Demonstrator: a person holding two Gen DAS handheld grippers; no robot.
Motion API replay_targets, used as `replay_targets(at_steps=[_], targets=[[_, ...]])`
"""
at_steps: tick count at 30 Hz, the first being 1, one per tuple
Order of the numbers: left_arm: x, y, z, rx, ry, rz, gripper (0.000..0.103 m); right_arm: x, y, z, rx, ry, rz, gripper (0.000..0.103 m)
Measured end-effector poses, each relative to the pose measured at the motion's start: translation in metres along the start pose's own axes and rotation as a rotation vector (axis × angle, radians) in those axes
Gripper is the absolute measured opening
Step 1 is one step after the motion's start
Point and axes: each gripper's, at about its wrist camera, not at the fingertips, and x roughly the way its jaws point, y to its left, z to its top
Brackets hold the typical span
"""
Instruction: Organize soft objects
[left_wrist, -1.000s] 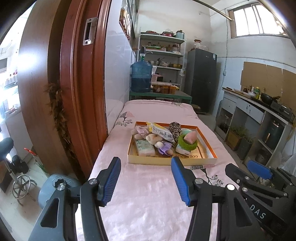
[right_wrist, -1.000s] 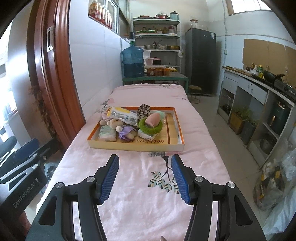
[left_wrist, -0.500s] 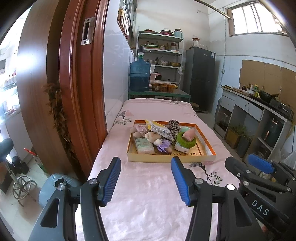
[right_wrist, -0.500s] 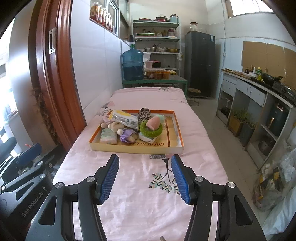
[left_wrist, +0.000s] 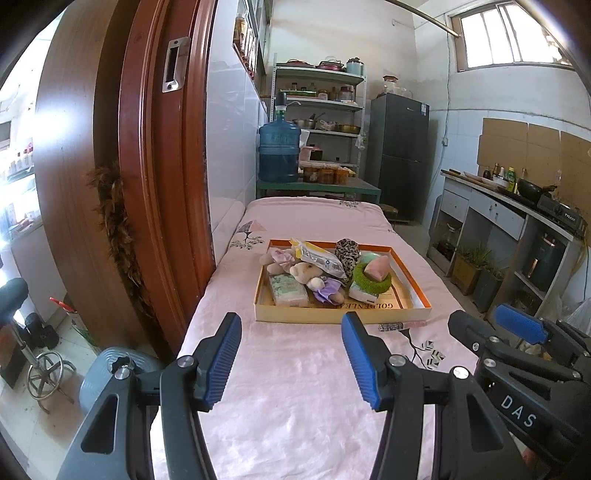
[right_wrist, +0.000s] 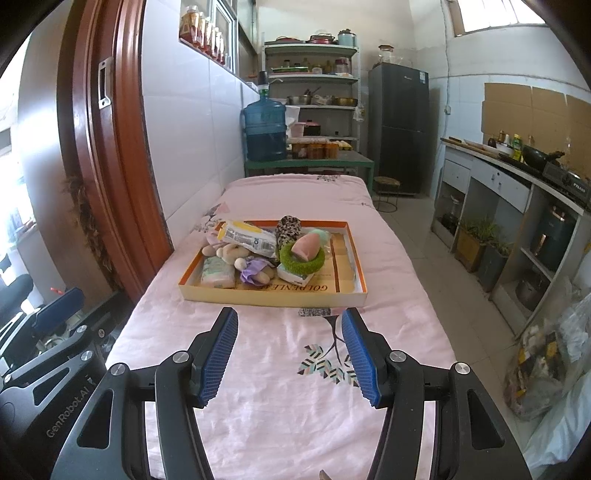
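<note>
1. A wooden door frame (left_wrist: 147, 192) stands at the left edge of the scene, with a feather duster (left_wrist: 114, 236) hanging against it.
2. The left claw (left_wrist: 291, 354) hovers above the near end of the pink cloth (left_wrist: 295, 406) that covers the surface; its blue pads are spread wide apart with nothing between them.
3. A shallow cardboard tray (left_wrist: 332, 317) with an orange rim lies on the cloth towards the middle of the surface, beyond both claws and well apart from them.
4. The soft things are piled in the left and middle parts of the tray:
   - a pale tissue pack (right_wrist: 218, 271) in the near left corner;
   - a small teddy bear (right_wrist: 234, 254) with a purple dress just beside it;
   - a yellow and white packet (right_wrist: 247, 236) lying across the top of the pile;
   - a leopard-print roll (right_wrist: 288, 229) standing towards the far edge;
   - a green knitted ring (right_wrist: 301, 260) with a pink sponge (right_wrist: 304, 247) sitting inside it.
5. The right part of the tray is bare.
6. A small patterned strip (right_wrist: 314, 312) lies on the cloth just beside the tray's near edge.
7. The right claw (right_wrist: 290, 354) hovers over the cloth near a printed leaf pattern (right_wrist: 328, 362); its pads stand wide apart too, holding nothing.
8. A kitchen counter (right_wrist: 517, 177) runs along the right wall.
</note>
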Motion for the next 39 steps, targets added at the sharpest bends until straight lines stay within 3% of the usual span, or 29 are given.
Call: replay_targets(at_steps=[39], targets=[[-0.0034,-0.0008,-0.0015,0.008,0.003,-0.003,0.056,-0.0011,0.0026,-0.0043,0.005,0.005,0.001,0.06]])
